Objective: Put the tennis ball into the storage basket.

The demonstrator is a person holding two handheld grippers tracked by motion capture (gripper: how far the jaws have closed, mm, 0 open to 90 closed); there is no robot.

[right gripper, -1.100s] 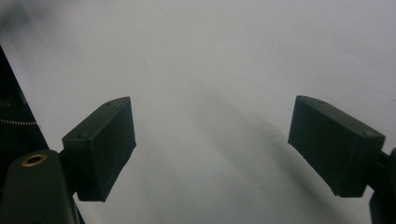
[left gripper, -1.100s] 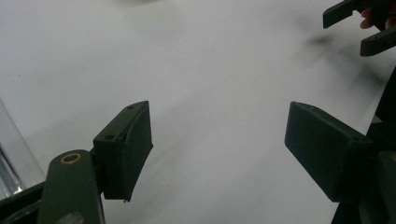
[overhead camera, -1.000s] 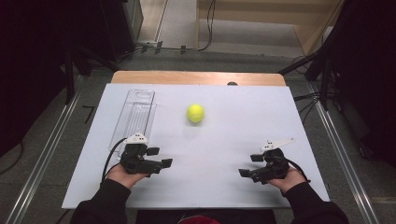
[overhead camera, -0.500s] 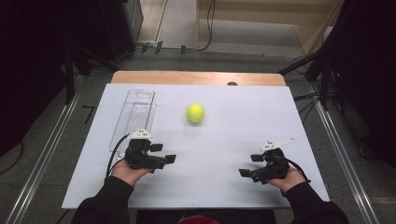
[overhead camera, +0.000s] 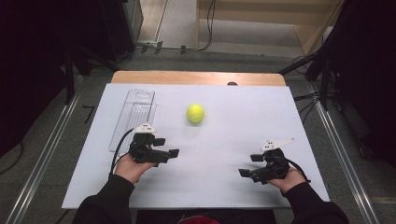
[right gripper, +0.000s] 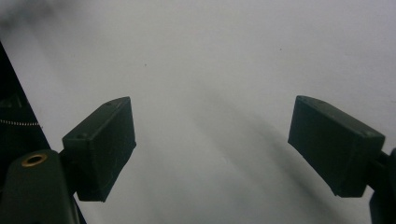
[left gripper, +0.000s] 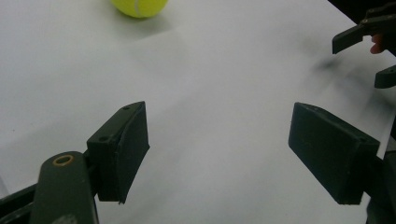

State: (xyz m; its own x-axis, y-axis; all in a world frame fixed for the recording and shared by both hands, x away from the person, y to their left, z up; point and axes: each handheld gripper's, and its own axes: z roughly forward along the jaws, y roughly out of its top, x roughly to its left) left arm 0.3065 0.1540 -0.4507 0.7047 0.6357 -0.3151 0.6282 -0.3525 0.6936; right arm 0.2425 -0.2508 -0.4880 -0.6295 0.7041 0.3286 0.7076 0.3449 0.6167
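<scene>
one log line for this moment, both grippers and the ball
left gripper: open, empty | right gripper: open, empty | tennis ball: loose on table, untouched

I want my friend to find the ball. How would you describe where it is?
Look at the white table. Near the middle, toward its far edge, right of the clear plastic tray, sits the tennis ball. It is the one round, bright yellow-green thing there.
</scene>
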